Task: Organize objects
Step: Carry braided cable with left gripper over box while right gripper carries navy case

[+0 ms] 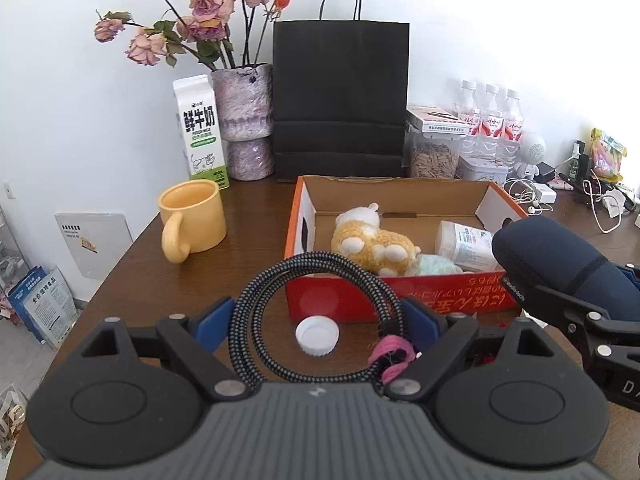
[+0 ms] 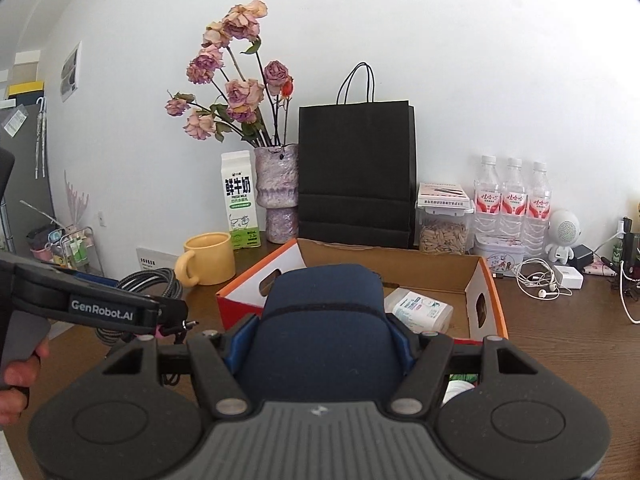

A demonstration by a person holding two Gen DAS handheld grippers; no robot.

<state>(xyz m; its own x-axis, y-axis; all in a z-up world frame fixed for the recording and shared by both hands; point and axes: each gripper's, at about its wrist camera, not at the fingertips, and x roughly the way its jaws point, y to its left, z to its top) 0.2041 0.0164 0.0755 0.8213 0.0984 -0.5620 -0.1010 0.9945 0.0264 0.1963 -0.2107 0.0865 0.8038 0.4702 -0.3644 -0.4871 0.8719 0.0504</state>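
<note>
Starting at the left of the left wrist view, a yellow mug [image 1: 193, 218] is seen on the brown table [image 1: 140, 272], with a milk carton [image 1: 201, 130] and a vase of dried roses [image 1: 244, 120] behind it. At lower centre, a coiled braided cable [image 1: 316, 316] is clamped between the blue fingers [image 1: 214, 322] of the left gripper [image 1: 320, 326]; a white bottle cap [image 1: 317, 335] is seen on the table through the coil. Right of centre, a red cardboard box [image 1: 400, 296] is shown holding a plush toy [image 1: 372, 242] and a white bottle [image 1: 464, 246]. At the right edge, a dark blue case [image 1: 560, 260] is gripped by the right gripper [image 2: 320, 344], held above the box in the right wrist view.
</note>
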